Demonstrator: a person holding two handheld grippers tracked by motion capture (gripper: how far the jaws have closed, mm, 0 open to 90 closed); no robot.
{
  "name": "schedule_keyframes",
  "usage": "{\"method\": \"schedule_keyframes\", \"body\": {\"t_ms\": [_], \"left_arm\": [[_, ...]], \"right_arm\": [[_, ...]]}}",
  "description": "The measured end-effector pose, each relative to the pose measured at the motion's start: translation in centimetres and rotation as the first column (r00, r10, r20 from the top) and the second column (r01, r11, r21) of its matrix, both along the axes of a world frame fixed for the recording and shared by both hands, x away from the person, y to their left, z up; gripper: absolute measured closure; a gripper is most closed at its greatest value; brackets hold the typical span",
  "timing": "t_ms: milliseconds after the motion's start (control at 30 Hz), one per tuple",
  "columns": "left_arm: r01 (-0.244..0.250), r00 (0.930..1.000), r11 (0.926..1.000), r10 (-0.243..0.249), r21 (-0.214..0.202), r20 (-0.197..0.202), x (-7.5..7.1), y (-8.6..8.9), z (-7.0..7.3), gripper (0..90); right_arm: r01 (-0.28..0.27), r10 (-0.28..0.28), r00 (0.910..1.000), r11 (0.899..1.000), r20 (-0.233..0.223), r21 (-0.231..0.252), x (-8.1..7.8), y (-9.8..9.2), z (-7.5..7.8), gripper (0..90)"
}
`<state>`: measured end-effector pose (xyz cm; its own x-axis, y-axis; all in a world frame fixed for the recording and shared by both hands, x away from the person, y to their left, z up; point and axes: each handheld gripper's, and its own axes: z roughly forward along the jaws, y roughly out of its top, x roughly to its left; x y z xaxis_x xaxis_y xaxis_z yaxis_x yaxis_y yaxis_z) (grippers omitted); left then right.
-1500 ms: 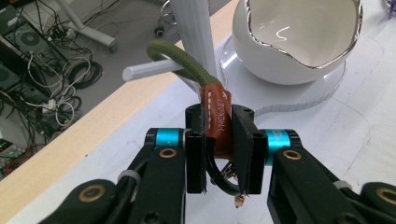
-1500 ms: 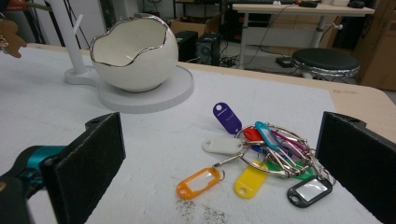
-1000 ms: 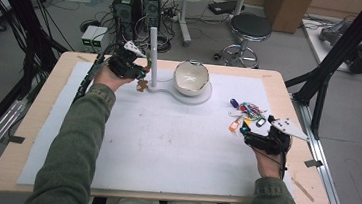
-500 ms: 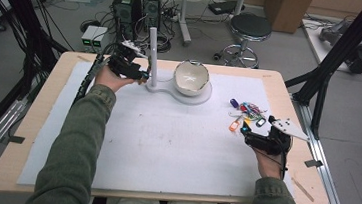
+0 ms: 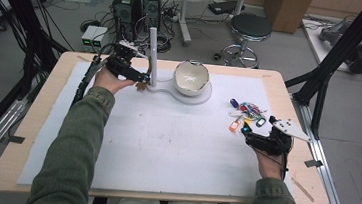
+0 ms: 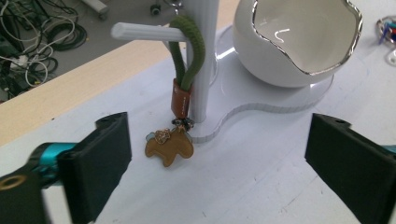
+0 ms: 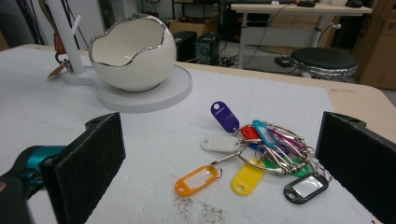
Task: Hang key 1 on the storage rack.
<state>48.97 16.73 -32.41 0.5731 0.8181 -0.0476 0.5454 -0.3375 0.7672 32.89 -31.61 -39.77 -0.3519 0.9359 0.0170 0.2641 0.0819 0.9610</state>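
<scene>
A keychain with a green cord loop (image 6: 187, 51), a brown leather tab and a brass dog-shaped charm (image 6: 169, 148) hangs from the peg (image 6: 144, 31) of a white stand (image 5: 152, 54). The charm rests on the table. My left gripper (image 6: 219, 154) faces it, and its jaws have just been opening; they stand wide apart on either side of the charm without touching it. In the high view the left gripper (image 5: 140, 78) sits at the post's foot. My right gripper (image 7: 223, 140) is open before a bunch of coloured key tags (image 7: 261, 149), also seen as key tags (image 5: 248, 113) ahead of the right gripper (image 5: 245, 133).
A white egg-shaped bowl (image 5: 190, 77) with a silver rim stands on the stand's round base (image 6: 261, 98), right of the post. A white mat (image 5: 164, 145) covers most of the wooden table. A stool (image 5: 246, 28) and computer cases stand on the floor beyond.
Both hands stay in place. The left gripper's jaws look wider apart at the foot of the post than a second ago.
</scene>
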Motion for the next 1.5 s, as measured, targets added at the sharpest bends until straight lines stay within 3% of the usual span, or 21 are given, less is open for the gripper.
{"method": "schedule_keyframes", "body": {"t_ms": [133,733,1033,1167,1500], "left_arm": [[-0.015,0.9998,0.9998,0.015,0.011,-0.013,-0.4,0.4,-0.1,1.6],[-0.036,0.9977,0.9989,0.038,-0.030,0.056,-3.5,2.6,-0.2,1.7],[-0.059,0.9936,0.9962,0.065,-0.064,0.092,-5.3,3.7,-0.6,1.7],[-0.057,0.9932,0.9970,0.061,-0.052,0.099,-6.1,4.0,-1.0,1.7],[-0.083,0.9845,0.9937,0.094,-0.075,0.148,-8.0,5.0,-1.3,1.7]], "right_arm": [[0.000,0.000,1.0000,1.000,0.001,-0.001,0.0,0.0,0.0,0.4],[0.008,-0.008,0.9999,1.000,0.007,0.007,-0.1,-0.1,0.1,0.4],[0.008,-0.008,0.9999,1.000,0.011,0.003,-0.1,-0.2,0.1,0.4],[0.011,-0.011,0.9999,1.000,0.009,0.004,-0.1,-0.2,0.1,0.4],[0.004,-0.004,1.0000,1.000,0.005,0.000,-0.1,-0.1,0.1,0.4]]}}
